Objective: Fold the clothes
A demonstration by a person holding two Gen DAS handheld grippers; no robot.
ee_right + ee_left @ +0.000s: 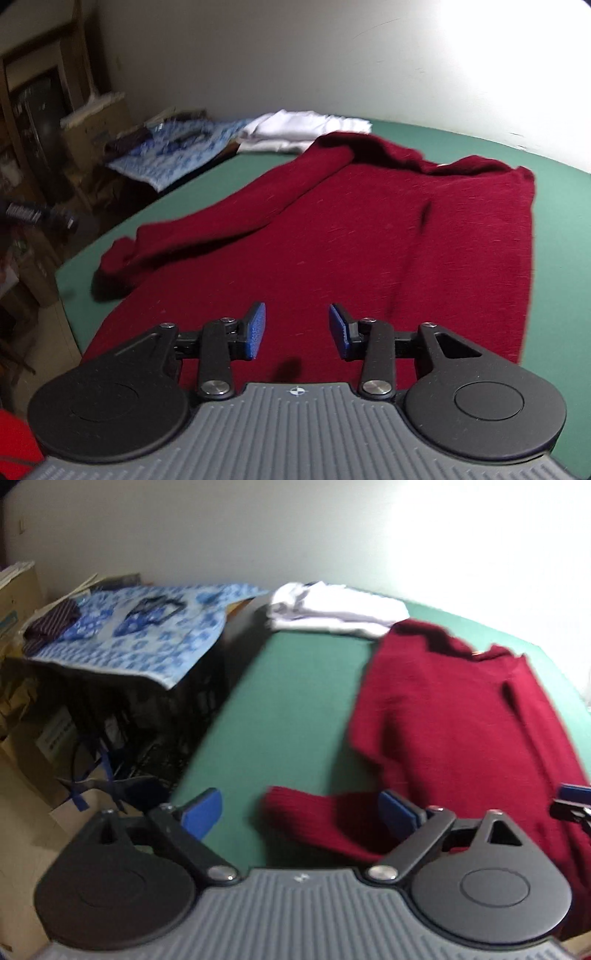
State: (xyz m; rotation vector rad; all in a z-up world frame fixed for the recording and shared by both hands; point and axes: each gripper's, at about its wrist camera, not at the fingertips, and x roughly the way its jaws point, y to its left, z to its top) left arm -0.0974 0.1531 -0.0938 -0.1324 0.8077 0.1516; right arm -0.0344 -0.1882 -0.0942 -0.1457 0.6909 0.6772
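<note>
Dark red knit sweater (369, 236) lies spread on the green table (207, 184) under and ahead of both tongs. Left gripper (301, 812) gapes wide and empty over the sleeve cuff; right gripper (297, 330) stands half open, holding nothing. Folded white clothes (332, 607) sit beyond, and a blue patterned cloth (147, 635) covers a crate far left.

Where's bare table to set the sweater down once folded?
Bare green table lies between the red sweater and the table's left edge, in front of the white folded pile. A strip also runs right of the sweater. The blue patterned cloth side is cluttered.
</note>
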